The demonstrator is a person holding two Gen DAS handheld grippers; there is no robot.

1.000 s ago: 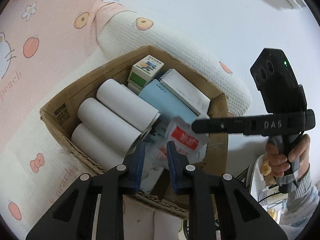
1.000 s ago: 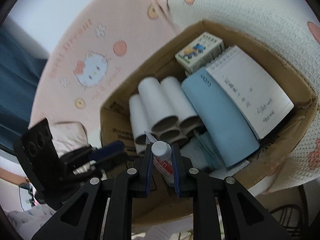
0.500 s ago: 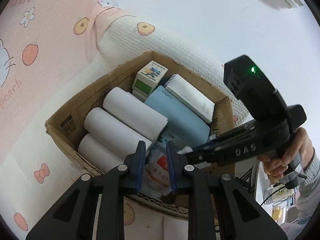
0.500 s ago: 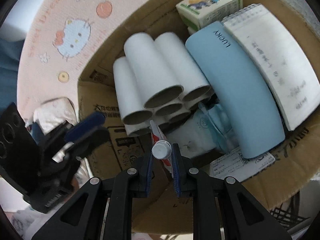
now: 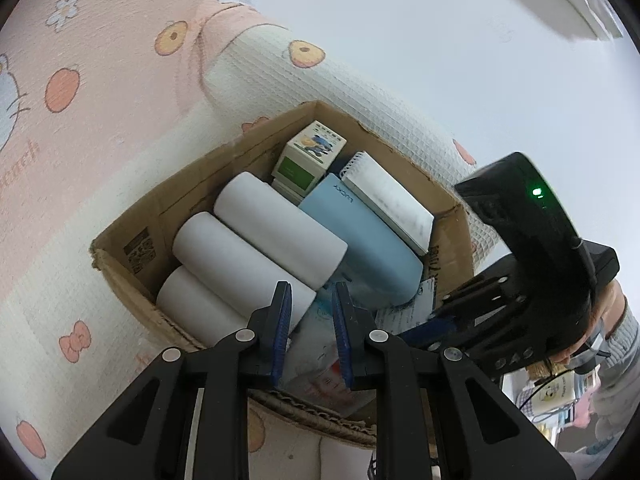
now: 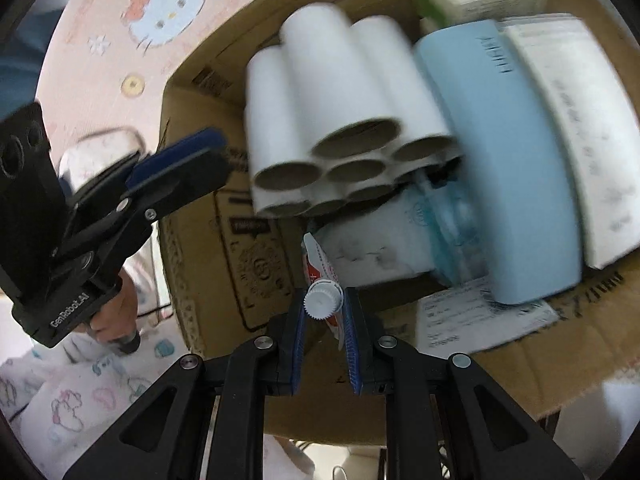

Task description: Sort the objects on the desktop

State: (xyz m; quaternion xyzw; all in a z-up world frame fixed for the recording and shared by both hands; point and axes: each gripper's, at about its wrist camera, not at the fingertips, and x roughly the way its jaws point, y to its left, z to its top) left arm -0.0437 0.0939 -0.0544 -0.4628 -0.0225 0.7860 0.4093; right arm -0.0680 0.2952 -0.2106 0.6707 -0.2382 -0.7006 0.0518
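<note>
A cardboard box [image 5: 132, 232] holds several white paper rolls [image 5: 256, 240], a light blue case [image 5: 368, 248], a white spiral notepad [image 5: 388, 196], a small green-and-white carton [image 5: 308, 156] and plastic packets [image 5: 320, 364]. My right gripper [image 6: 325, 312] is shut on a white-capped tube [image 6: 322, 268] with red print and holds it low inside the box [image 6: 256, 264], in front of the roll ends [image 6: 352, 160]. My left gripper [image 5: 308, 312] hovers at the box's near edge, jaws slightly apart with nothing between them. The right gripper also shows in the left wrist view [image 5: 424, 332].
The box sits on a pink and white cartoon-print blanket [image 5: 80, 80], against a white wall [image 5: 440, 40]. Paper sheets [image 6: 480, 312] lie on the box floor. The left gripper's body [image 6: 80, 208] is beside the box's left wall in the right wrist view.
My right gripper has moved down into the box with the tube. The left gripper has pulled back a little and stayed over the near edge.
</note>
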